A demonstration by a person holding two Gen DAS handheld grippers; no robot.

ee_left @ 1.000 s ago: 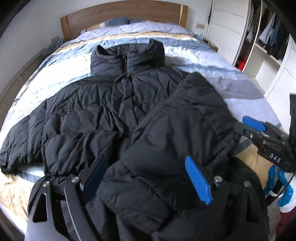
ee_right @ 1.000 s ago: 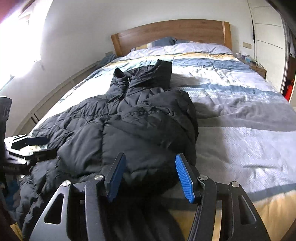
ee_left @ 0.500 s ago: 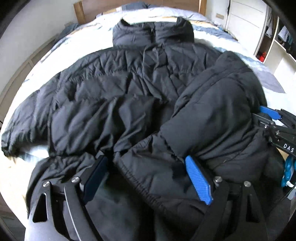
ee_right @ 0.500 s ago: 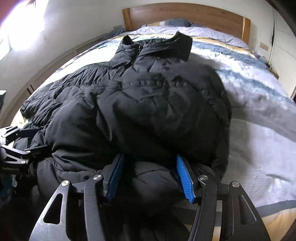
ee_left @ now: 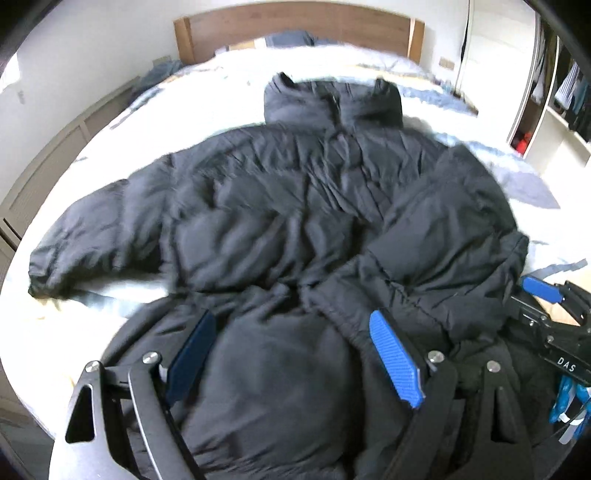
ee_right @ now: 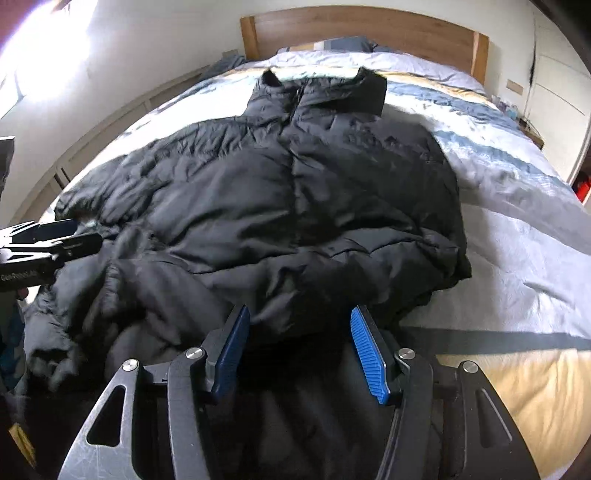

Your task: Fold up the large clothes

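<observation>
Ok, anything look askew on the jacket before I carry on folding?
Yes: the black puffer jacket is lopsided. One sleeve is folded over the body, while the other sleeve lies spread out on the bed. The hem near both hand-held grippers is bunched.

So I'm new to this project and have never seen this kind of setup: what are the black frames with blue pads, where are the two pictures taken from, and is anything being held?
No robot here: a person holds a two-finger gripper in each hand, each with a fisheye camera looking along its fingers. One picture is from the left gripper, the other from the right gripper; each gripper also shows at the edge of the other's view. The blue pads are finger linings. A black puffer jacket lies on a bed, collar toward the wooden headboard, one sleeve folded across its front. Both grippers' jaws stand wide apart at the jacket's hem, gripping nothing yet.
</observation>
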